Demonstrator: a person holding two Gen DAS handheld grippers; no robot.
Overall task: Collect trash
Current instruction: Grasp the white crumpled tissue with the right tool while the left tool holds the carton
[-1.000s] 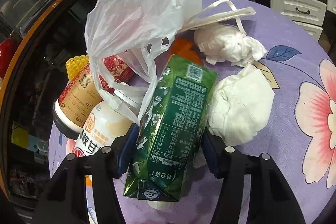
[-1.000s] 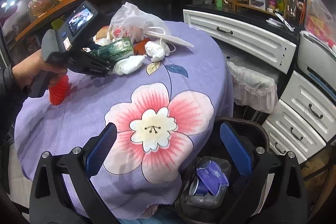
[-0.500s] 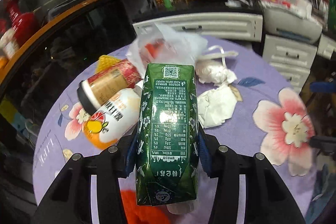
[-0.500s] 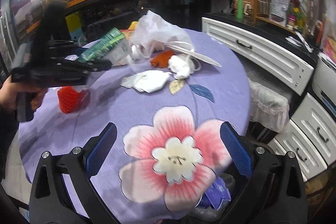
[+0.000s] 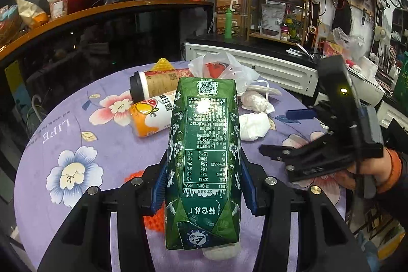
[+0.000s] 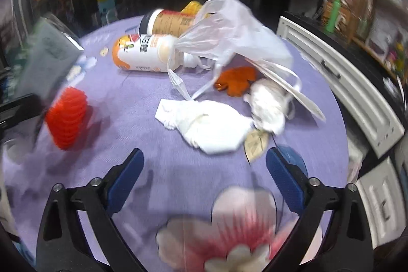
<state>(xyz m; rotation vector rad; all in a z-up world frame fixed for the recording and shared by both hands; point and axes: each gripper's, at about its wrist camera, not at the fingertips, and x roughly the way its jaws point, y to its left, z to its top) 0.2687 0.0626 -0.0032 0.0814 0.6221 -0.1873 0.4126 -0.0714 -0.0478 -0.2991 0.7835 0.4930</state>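
Observation:
My left gripper [image 5: 204, 182] is shut on a green drink carton [image 5: 204, 144], held upright above the purple floral table [image 5: 76, 144]. My right gripper [image 6: 204, 165] is open and empty, low over the cloth just short of a flat white tissue [image 6: 206, 126]. Behind the tissue lie a crumpled tissue ball [image 6: 267, 103], an orange peel [image 6: 237, 80], a white plastic bag [image 6: 229, 29], an orange-and-white bottle [image 6: 142, 52] and a black-lidded paper cup [image 6: 165, 22]. A red foam net [image 6: 66, 119] stands at the left. A hand [image 5: 369, 170] carries the right gripper [image 5: 293, 134] in the left wrist view.
White drawers [image 6: 357, 93] run along the right of the table. A dark counter with an orange edge [image 5: 102, 9] curves behind it. A yellow foam net [image 6: 191, 8] lies behind the cup. The left gripper's blurred body [image 6: 46, 60] is at the left.
My left gripper has closed on the carton, lifted it out of the trash pile and drawn back. My right gripper has moved from the table's edge in toward the tissues.

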